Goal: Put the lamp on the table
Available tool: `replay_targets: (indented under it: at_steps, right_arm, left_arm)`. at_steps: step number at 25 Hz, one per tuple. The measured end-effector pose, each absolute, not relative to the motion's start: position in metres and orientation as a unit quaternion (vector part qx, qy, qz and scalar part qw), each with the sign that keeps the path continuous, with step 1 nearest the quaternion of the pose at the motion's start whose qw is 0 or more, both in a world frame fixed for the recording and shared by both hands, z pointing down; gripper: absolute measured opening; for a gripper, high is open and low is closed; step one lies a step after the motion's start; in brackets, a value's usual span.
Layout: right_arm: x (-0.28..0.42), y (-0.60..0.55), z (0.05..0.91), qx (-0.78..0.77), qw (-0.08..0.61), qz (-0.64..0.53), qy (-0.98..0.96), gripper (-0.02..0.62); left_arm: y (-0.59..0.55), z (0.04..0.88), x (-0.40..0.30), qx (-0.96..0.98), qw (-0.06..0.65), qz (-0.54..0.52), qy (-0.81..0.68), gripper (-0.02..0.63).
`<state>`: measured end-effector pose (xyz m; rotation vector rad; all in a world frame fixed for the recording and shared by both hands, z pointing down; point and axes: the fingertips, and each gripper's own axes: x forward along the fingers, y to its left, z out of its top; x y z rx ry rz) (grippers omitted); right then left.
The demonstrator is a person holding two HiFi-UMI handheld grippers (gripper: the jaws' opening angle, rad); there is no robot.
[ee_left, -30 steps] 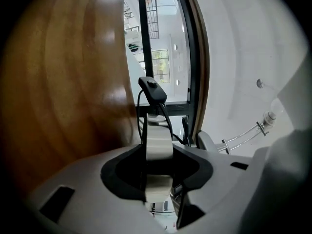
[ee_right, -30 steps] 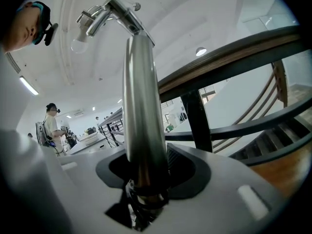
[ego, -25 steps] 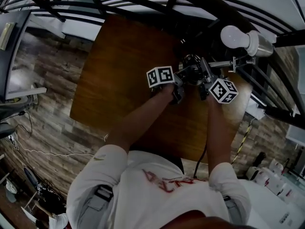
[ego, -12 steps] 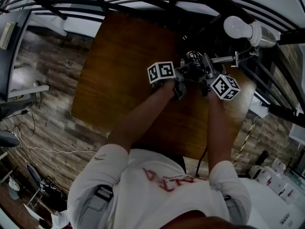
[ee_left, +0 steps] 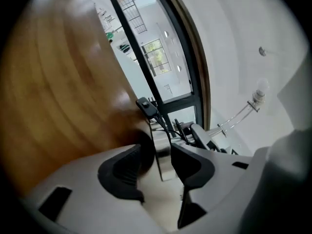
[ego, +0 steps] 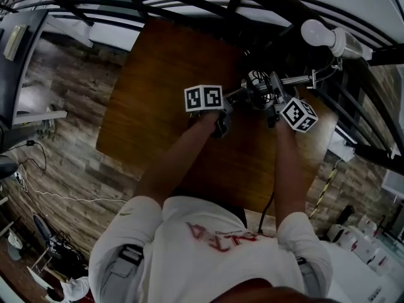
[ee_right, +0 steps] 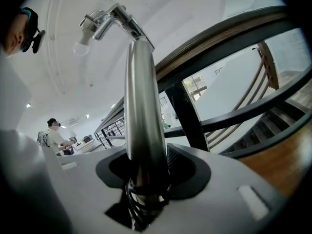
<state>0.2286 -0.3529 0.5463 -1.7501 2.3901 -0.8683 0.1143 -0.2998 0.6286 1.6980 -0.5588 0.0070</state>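
Right gripper view: the right gripper (ee_right: 146,172) is clenched on the polished stem of the lamp (ee_right: 141,106); the stem's long axis leaves the jaws toward 12 o'clock, then elbows toward 10 o'clock to the bulb (ee_right: 82,47).

Head view: the lamp's lower end (ego: 260,88) is over the far right part of the table (ego: 164,74); the stem runs from there toward 2 o'clock, and the bulb end lies beyond the table edge; contact between base and tabletop cannot be confirmed.

Left gripper view: the left gripper (ee_left: 161,155) lies at 9 o'clock from the lamp's lower end; its jaws are opening, with a bright metal part of the lamp between them and neither pad visibly pressing on it.

Judgement: the right gripper alone carries the lamp, so the set-down depends on keeping the stem axis upright.
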Motion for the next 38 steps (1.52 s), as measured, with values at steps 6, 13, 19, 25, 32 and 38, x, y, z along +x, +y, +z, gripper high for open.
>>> replay_targets:
  at_steps: [6, 13, 19, 25, 32, 38]
  right_arm:
    - [0.220, -0.351, 0.549, -0.569, 0.008, -0.263, 0.779, 0.176]
    - [0.204, -0.351, 0.556, -0.575, -0.030, -0.244, 0.780, 0.176]
    - [0.202, -0.345, 0.562, -0.578, -0.051, -0.222, 0.784, 0.176]
    - [0.192, -0.345, 0.567, -0.579, -0.062, -0.206, 0.787, 0.177]
    - [0.184, -0.341, 0.577, -0.575, -0.093, -0.196, 0.789, 0.185]
    - [0.175, -0.340, 0.581, -0.571, -0.079, -0.226, 0.785, 0.215]
  left_arm:
    - [-0.279, 0.603, 0.071, 0.792, 0.538, 0.033, -0.287, 0.121]
    - [-0.265, 0.578, 0.041, 0.830, 0.466, 0.042, -0.305, 0.014]
    - [-0.237, 0.579, 0.027, 0.854, 0.416, 0.057, -0.309, 0.009]
    - [-0.230, 0.572, 0.020, 0.863, 0.394, 0.044, -0.313, 0.009]
    - [-0.205, 0.568, 0.019, 0.860, 0.392, 0.043, -0.323, 0.009]
    - [-0.197, 0.557, 0.002, 0.862, 0.379, 0.033, -0.336, 0.009]
